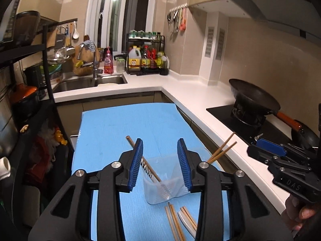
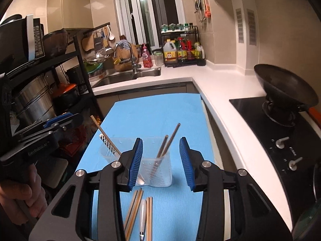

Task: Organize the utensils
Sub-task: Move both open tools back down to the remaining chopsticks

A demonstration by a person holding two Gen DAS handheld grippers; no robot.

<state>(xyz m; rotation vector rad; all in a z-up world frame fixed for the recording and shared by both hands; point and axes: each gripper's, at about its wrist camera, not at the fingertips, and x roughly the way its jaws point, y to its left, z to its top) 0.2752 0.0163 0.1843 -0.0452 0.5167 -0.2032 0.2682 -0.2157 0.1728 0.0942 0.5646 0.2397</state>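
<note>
Clear plastic holder (image 2: pixel 154 168) standing upright on the blue mat (image 2: pixel 156 112), out ahead of both grippers. Inside it: a pair of brown chopsticks (image 2: pixel 167 140) leaning up and to the right, tips down at the bottom, tops poking well above the rim. Also inside, a lighter chopstick (image 2: pixel 104 134) leaning out to the left over the rim, alongside a black-and-white striped utensil (image 2: pixel 107 143). Something pale lying at the bottom of the holder, too blurred through the plastic to name.

Left gripper (image 1: pixel 160 164) wide open, nothing between the blue pads (image 1: pixel 138 164), hovering just short of the holder (image 1: pixel 166 184). Right gripper (image 2: pixel 161 163) likewise spread open and empty, holder framed in the gap, no contact visible.

Loose on the mat, nearer than the holder: several brown chopsticks (image 2: pixel 134 210) lying roughly side by side, and between them a white-handled utensil (image 2: pixel 142 219). From the left view, same loose chopsticks (image 1: pixel 174 221) and the white piece (image 1: pixel 186 223) just beside them.

Beyond the table, white counter (image 2: pixel 218 86) wrapping round to a sink (image 2: pixel 128 76), and a black wok (image 2: pixel 284 86) sitting on the stove.
</note>
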